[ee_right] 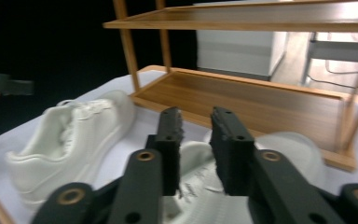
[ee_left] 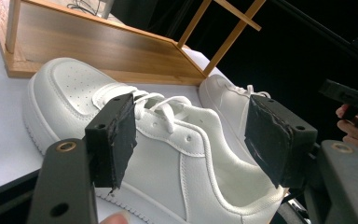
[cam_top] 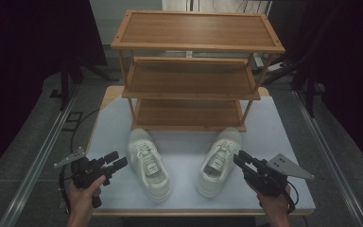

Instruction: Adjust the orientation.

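Nearest the table's front edge, both hands hold their tools low. Left gripper [cam_top: 114, 161]: jaws spread wide, nothing between the pads, aimed at the left shoe [cam_top: 148, 164] from its outer side; in the left gripper view the pads frame the collar and laces without contact. Right gripper [cam_top: 244, 160]: jaws drawn to a narrow gap, not pinching anything visible, hovering just over the tongue of the right shoe [cam_top: 219, 161].

Both shoes lie on the white table [cam_top: 184, 142], toes toward the wooden rack [cam_top: 196, 71], well apart from each other.

Risks, as judged:
- Soft collar may fold under a pinch; shoe could sag or swing heel-down.
- Narrow right gap may snag the laces rather than the tongue.
- Rack uprights stand close behind; a lifted toe could knock the bottom shelf's lip.
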Demonstrator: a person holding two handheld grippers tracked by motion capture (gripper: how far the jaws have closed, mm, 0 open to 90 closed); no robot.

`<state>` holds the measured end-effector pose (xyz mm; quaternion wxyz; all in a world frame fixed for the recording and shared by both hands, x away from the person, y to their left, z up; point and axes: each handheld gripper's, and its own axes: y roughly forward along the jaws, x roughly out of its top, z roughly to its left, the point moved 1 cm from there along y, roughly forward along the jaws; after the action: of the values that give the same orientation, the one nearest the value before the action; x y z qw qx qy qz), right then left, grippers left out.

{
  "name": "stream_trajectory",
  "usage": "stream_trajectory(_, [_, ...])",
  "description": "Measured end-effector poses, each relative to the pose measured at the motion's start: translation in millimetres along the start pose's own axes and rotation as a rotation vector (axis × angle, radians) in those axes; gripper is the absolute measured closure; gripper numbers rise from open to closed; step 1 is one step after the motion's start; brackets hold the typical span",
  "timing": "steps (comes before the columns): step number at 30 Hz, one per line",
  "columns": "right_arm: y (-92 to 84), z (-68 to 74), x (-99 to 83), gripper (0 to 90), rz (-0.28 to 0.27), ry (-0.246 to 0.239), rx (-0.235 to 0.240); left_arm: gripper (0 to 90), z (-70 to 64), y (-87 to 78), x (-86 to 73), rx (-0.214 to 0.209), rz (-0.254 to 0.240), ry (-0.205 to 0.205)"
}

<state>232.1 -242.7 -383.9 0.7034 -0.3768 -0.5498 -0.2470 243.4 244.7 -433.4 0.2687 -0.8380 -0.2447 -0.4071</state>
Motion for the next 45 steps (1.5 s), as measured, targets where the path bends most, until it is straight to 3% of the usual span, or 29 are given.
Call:
stream_trajectory(6, [10.5,24.1,1.8,84.5,0.021,-0.037,0.070,33.8,-3.2,1.5,0.0,-0.007,0.002,0.003])
stream_trajectory(7, [17.5,35.0,1.2,87.3,0.039,-0.055,0.102,33.8,-3.7,1.8,-0.1,-0.007,0.003,0.002])
stream_trajectory(8, [17.5,35.0,1.2,87.3,0.039,-0.055,0.102,33.8,-4.0,2.0,-0.3,-0.008,0.006,0.003])
stream_trajectory(9, [26.0,46.1,-0.9,88.8,0.060,-0.065,0.131,33.9,-4.3,2.3,-0.4,-0.008,0.008,0.003])
stream_trajectory(13, [45.3,68.0,-7.5,89.1,0.107,-0.092,0.195,34.0,-4.1,1.3,-0.2,-0.008,0.006,0.001])
stream_trajectory(14, [45.3,68.0,-7.5,89.1,0.107,-0.092,0.195,34.0,-3.8,0.8,0.0,-0.007,0.004,0.000])
stream_trajectory(15, [54.5,79.2,-11.3,89.2,0.129,-0.106,0.224,34.1,-3.3,-0.6,0.4,-0.006,0.002,-0.003])
stream_trajectory(18, [66.4,95.6,-18.0,89.2,0.165,-0.113,0.275,34.1,-3.1,-2.1,0.5,-0.005,-0.004,-0.009])
stream_trajectory(27, [93.3,132.4,-40.9,89.1,0.265,-0.197,0.286,34.1,-4.4,-0.6,0.0,-0.012,0.002,-0.008])
stream_trajectory(35, [104.0,142.6,-49.6,89.2,0.292,-0.215,0.273,34.2,-4.7,2.6,-1.8,-0.014,0.014,-0.008])
stream_trajectory(40, [106.8,150.4,-51.7,89.1,0.289,-0.191,0.335,34.2,-3.1,-0.3,-1.0,-0.008,0.006,-0.015])
stream_trajectory(42, [109.7,158.0,-52.6,89.1,0.289,-0.192,0.369,34.2,-1.4,-3.5,0.3,-0.004,-0.003,-0.018])
stream_trajectory(43, [114.6,168.1,-53.4,88.7,0.288,-0.199,0.408,34.2,-0.5,-5.1,0.9,0.000,-0.008,-0.020])
stream_trajectory(45, [119.1,176.3,-54.0,88.5,0.285,-0.203,0.431,34.1,1.4,-7.9,1.8,0.005,-0.017,-0.025])
